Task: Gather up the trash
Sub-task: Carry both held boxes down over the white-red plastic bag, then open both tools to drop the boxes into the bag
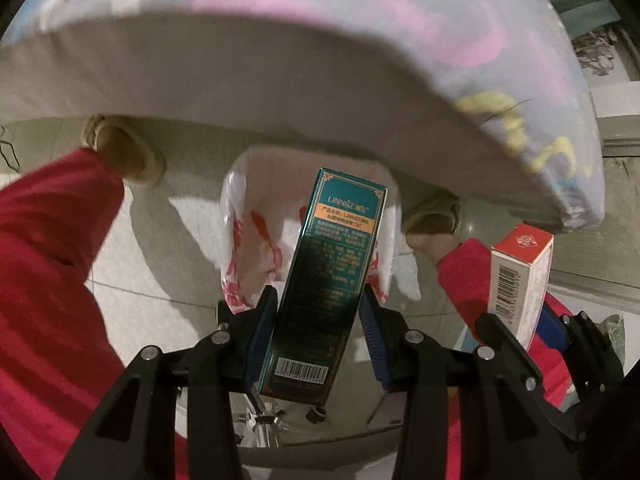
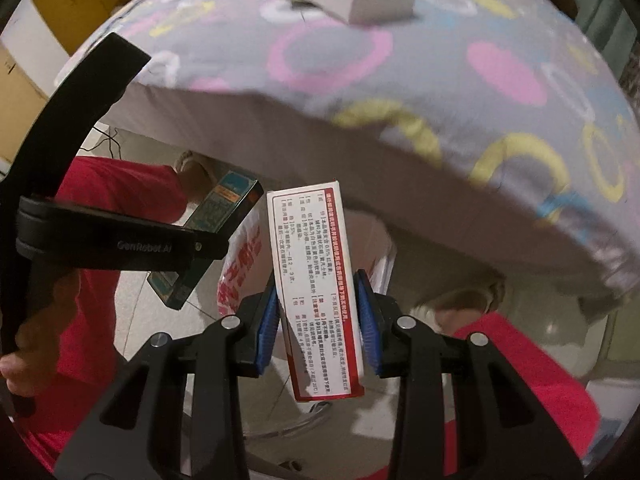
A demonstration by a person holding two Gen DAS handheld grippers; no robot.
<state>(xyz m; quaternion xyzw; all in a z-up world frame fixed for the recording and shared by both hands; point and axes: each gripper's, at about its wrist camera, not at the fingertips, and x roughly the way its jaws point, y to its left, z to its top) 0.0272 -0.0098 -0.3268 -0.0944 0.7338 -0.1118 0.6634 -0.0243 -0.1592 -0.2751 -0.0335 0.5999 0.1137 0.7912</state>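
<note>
Left gripper (image 1: 316, 320) clamping tall teal cardboard box (image 1: 320, 276) | right gripper (image 2: 318, 320) clamping white-and-red cardboard carton (image 2: 316, 292) | both long axes point down toward white plastic trash bag (image 1: 236, 240) directly beneath, under table edge.

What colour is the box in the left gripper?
Dark teal box with an orange band; left wrist view.

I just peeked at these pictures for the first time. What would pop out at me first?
A teal box stands clamped in the left gripper, and a red-and-white box in the right gripper. Both hang over a white bag with red print, open on the floor below. Above is a table edge under a cloth with pink and yellow rings.
</note>
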